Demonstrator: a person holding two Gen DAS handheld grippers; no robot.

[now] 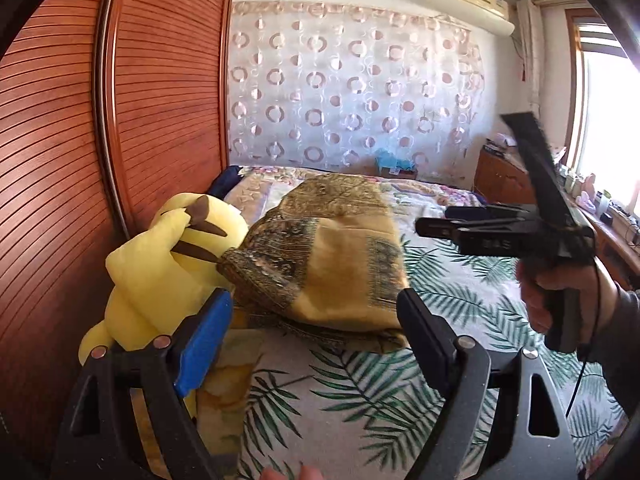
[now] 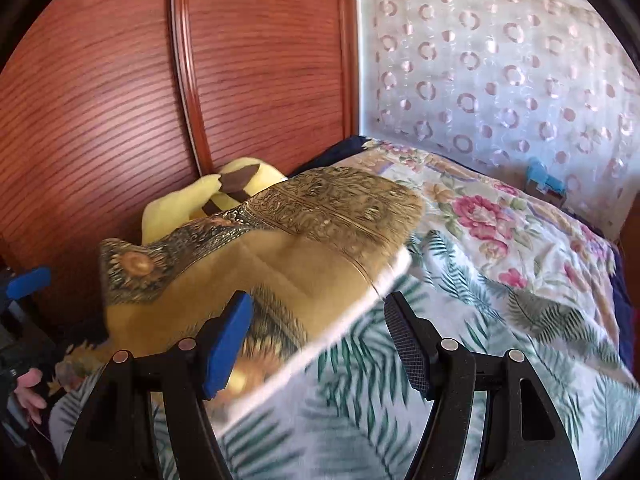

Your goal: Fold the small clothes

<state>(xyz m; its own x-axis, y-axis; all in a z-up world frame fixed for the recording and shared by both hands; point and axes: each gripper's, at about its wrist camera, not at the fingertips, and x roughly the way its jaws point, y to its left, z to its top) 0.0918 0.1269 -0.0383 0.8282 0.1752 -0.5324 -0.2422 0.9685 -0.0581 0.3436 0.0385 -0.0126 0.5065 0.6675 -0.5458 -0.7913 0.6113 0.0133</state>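
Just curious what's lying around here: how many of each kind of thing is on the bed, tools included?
Golden patterned cloth: 1
Yellow plush toy: 1
Handheld tools: 2, left tool and right tool, both open
Total: 4

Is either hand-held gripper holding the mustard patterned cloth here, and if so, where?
Nothing is held. The left hand-held gripper and the right hand-held gripper both stand open and empty above the mustard cloth, which lies on the bed.

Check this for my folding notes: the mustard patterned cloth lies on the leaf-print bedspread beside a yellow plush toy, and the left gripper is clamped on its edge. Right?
Not quite. The left gripper is open, its fingers clear of the mustard patterned cloth, as the left wrist view shows. The cloth does lie on the leaf-print bedspread beside the yellow plush toy.
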